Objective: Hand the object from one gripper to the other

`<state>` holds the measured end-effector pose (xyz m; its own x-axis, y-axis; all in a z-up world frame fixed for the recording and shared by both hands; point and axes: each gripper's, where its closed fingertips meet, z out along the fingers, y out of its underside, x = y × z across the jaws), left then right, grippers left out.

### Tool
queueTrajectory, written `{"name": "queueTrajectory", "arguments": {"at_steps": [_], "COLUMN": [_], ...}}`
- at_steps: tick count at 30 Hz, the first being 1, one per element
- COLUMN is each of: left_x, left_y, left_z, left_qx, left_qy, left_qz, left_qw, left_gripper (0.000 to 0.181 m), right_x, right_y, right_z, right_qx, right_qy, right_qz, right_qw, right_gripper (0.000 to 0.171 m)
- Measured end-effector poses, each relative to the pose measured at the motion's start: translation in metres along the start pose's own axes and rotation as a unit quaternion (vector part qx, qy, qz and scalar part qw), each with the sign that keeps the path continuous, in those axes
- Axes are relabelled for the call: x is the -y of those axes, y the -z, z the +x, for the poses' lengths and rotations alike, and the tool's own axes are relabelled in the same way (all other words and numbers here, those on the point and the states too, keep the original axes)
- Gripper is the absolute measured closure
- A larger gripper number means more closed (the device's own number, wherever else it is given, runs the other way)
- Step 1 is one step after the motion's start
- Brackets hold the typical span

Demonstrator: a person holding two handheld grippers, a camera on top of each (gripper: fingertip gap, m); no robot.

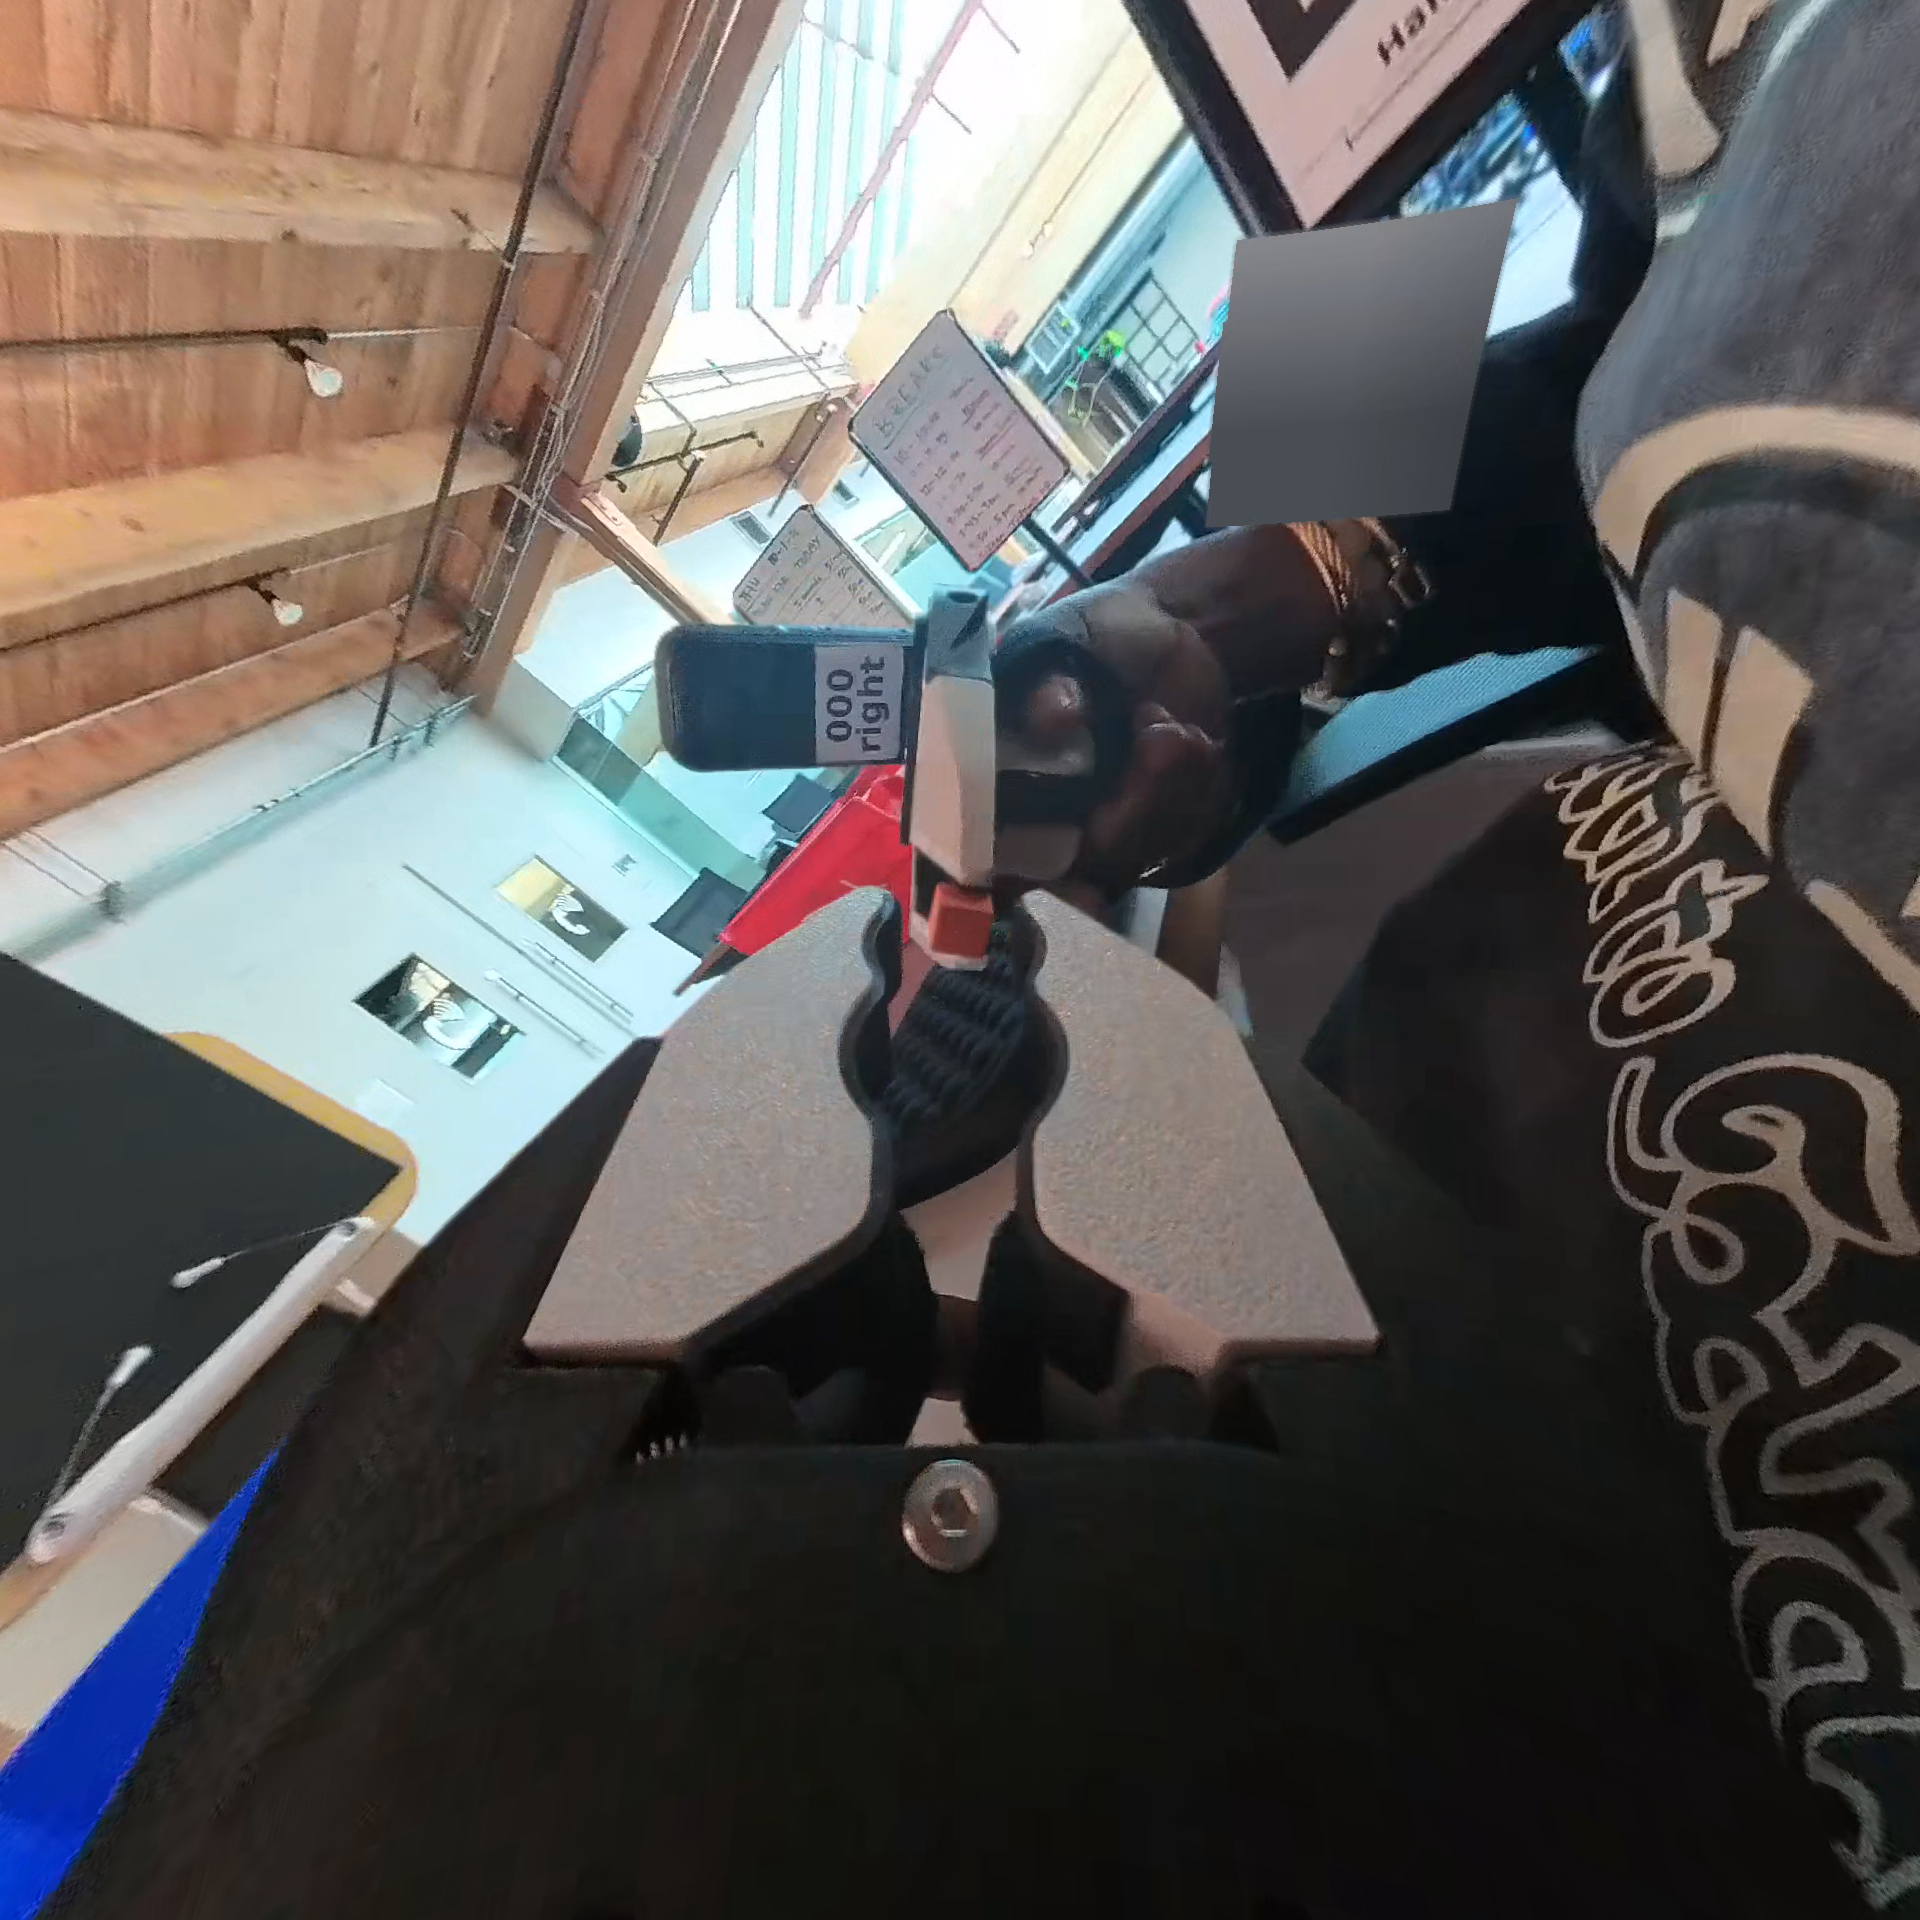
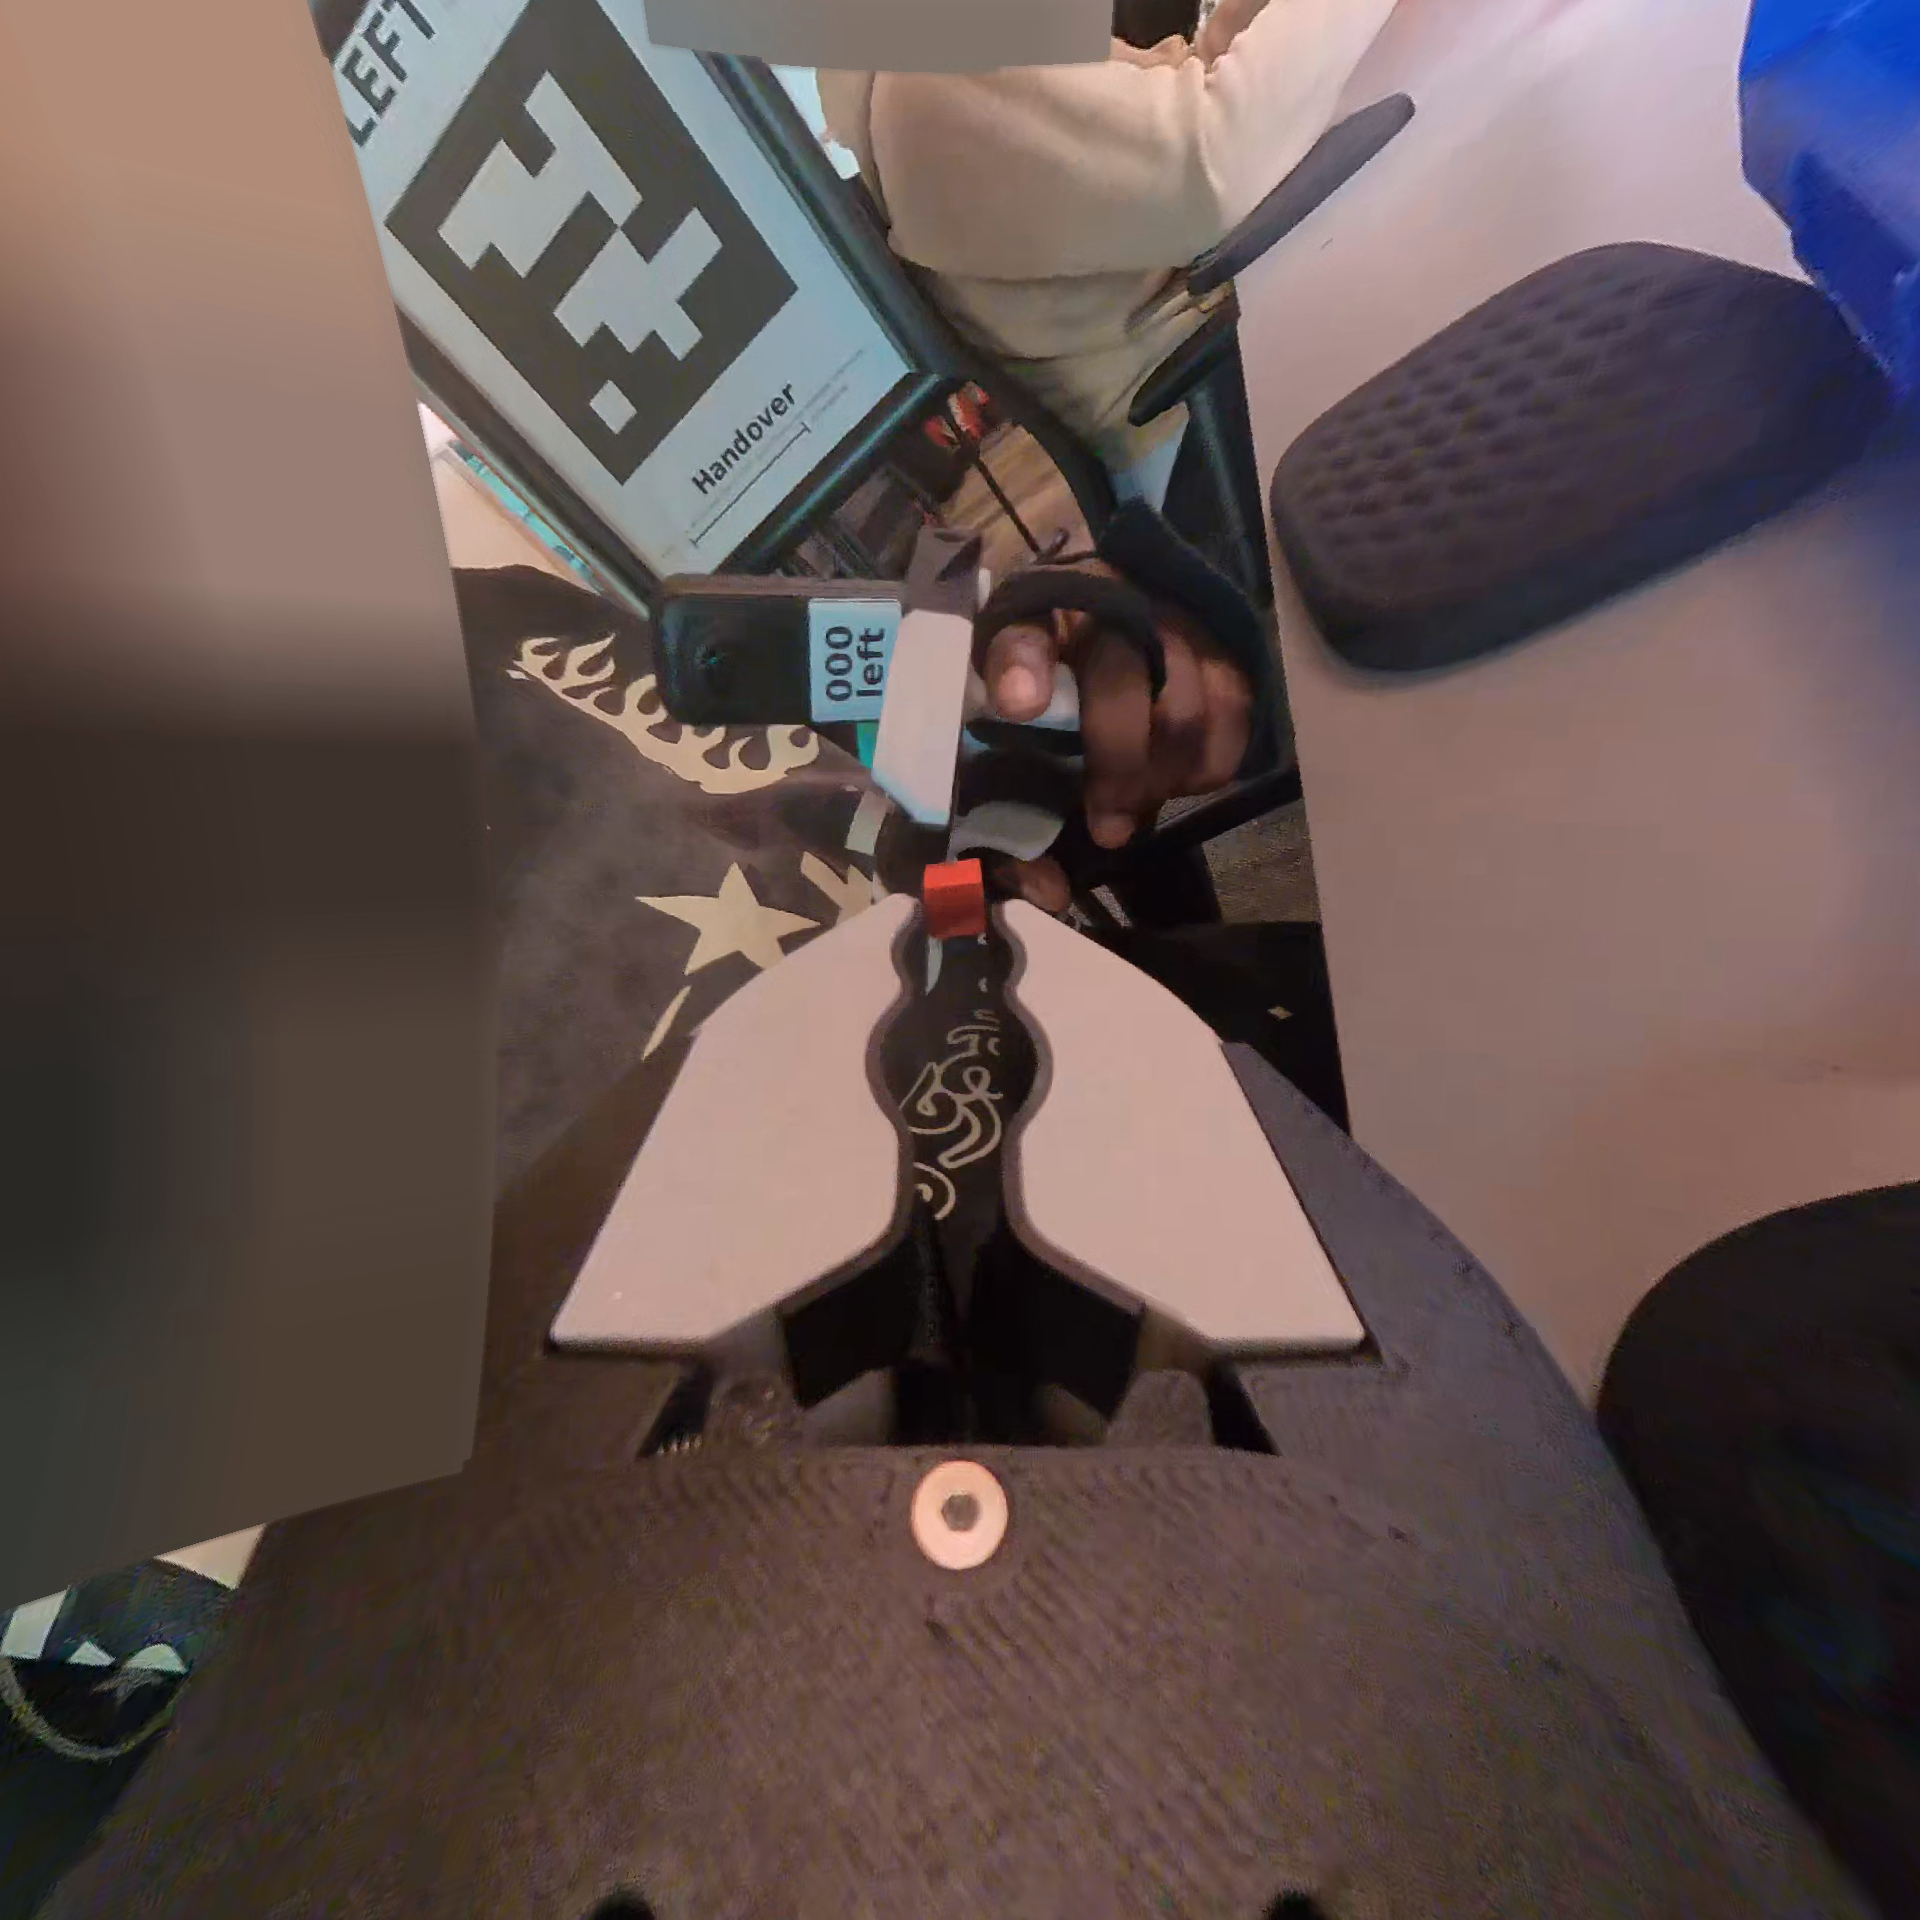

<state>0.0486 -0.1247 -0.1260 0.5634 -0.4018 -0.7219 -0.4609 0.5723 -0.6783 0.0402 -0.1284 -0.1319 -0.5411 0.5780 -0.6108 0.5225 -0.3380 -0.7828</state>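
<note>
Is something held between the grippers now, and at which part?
A small red block sits between both grippers' fingertips, the right gripper and left gripper; which grips it cannot be told.

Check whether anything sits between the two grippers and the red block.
Nothing visible does. The red block sits at the tips of the right gripper, and the left gripper meets it head-on, with no other object in between.

Wooden ceiling (image 1: pixel 208 312) — white wall (image 1: pixel 312 883).

Claws tip to tip; red block (image 2: pixel 953 899) fills gap between; desk edge (image 2: pixel 1455 727) close beside.
</note>
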Motion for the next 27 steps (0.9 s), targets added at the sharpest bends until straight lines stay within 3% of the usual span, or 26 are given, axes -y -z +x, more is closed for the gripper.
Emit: {"name": "queueTrajectory", "arguments": {"at_steps": [7,10,12,15,19,22,24,27], "left_x": [-0.008,-0.003,0.001,-0.001,-0.001,0.003,0.006,0.006], "left_y": [-0.004,-0.002,0.001,0.004,0.004,0.005,0.005,0.005], "left_z": [0.003,-0.002,-0.009,-0.014,-0.007,-0.001,0.000,0.004], "left_qx": [0.006,-0.008,-0.021,-0.062,-0.132,-0.177,-0.189,-0.197], "left_qy": [-0.026,0.081,0.192,0.356,0.505,0.571,0.585,0.579], "left_qz": [-0.031,-0.015,0.010,0.033,0.045,0.059,0.068,0.059], "left_qw": [0.999,0.997,0.981,0.932,0.851,0.800,0.785,0.789], "left_gripper": [0.171,0.172,0.171,0.172,0.172,0.171,0.171,0.171], "right_x": [-0.003,0.006,0.016,0.027,0.016,0.009,0.006,0.006], "right_y": [-0.002,-0.002,0.002,0.010,0.003,-0.005,-0.008,-0.010], "right_z": [-0.001,-0.003,0.002,-0.002,-0.013,-0.008,-0.004,-0.006], "right_qx": [0.006,-0.006,-0.064,-0.137,-0.189,-0.233,-0.249,-0.250], "right_qy": [-0.006,0.066,0.171,0.360,0.574,0.668,0.693,0.702], "right_qz": [-0.010,0.014,0.036,0.061,0.017,-0.034,-0.056,-0.048], "right_qw": [1.000,0.998,0.983,0.921,0.797,0.706,0.674,0.665], "right_gripper": [0.161,0.156,0.148,0.146,0.150,0.148,0.148,0.155]}}
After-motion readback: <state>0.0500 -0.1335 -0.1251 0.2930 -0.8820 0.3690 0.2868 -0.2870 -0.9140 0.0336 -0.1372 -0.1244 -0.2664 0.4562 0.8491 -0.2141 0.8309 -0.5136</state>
